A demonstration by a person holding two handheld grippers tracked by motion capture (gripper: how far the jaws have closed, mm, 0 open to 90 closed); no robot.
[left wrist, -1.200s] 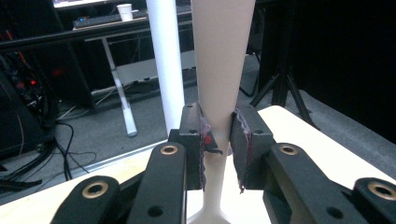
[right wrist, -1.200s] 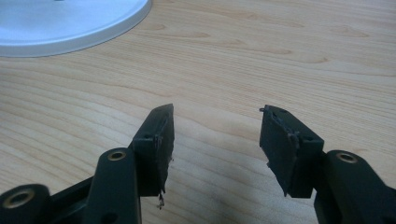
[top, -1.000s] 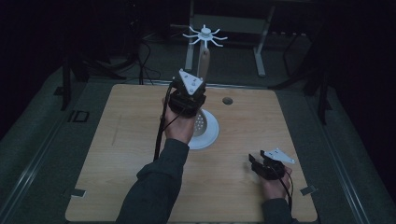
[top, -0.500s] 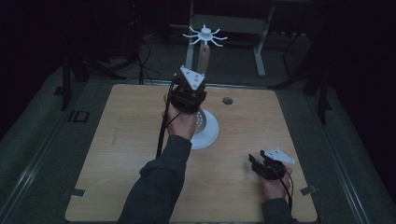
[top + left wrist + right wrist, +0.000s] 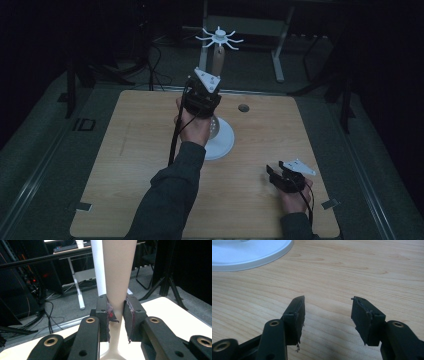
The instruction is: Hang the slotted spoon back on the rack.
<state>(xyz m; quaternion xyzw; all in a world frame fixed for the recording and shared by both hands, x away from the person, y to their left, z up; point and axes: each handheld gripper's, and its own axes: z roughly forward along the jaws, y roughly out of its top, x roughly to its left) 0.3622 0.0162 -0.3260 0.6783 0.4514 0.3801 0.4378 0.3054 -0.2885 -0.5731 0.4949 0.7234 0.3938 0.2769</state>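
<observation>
While the left gripper (image 5: 116, 315) clamps the upright beige spoon (image 5: 117, 277) by its narrow neck beside the white stand (image 5: 220, 137), the right gripper (image 5: 327, 312) rests wide, empty, well apart.

Left arm reaches forward over the table's middle, left gripper (image 5: 202, 95) raised, its jaws clamped tight. Right gripper (image 5: 286, 177) sits low at the near right, jaws parted, nothing between them.
</observation>
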